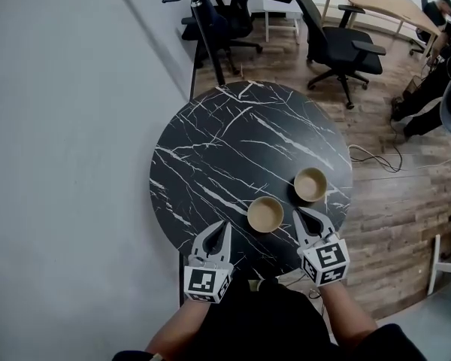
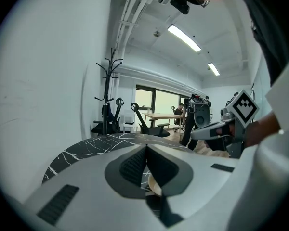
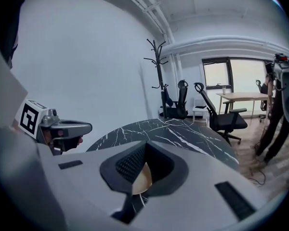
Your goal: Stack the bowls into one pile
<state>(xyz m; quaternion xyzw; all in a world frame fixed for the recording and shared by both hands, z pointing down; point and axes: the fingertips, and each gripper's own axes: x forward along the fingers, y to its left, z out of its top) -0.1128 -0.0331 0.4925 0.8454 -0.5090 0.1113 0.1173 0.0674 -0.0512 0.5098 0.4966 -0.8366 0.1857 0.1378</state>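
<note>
Hovering closed and empty at the near edge of the tabletop [image 1: 210, 141], left gripper [image 1: 224, 226] and right gripper [image 1: 301, 216] seem ready: near bowl [image 1: 265, 214] and far bowl [image 1: 310, 184] sit apart.

Two bowls sit on the one round black marble desk [image 1: 210, 149], both toward its near right edge: the nearer bowl [image 1: 265, 214] and the farther bowl [image 1: 310, 184]. There are two hand-held grippers, the left hand-held gripper [image 1: 223, 226] and the right hand-held gripper [image 1: 299, 216], each with one marker cube. Beyond the desk's far edge are two black office chairs, one coat stand [image 3: 156, 66] and one wooden table [image 1: 376, 2].
</note>
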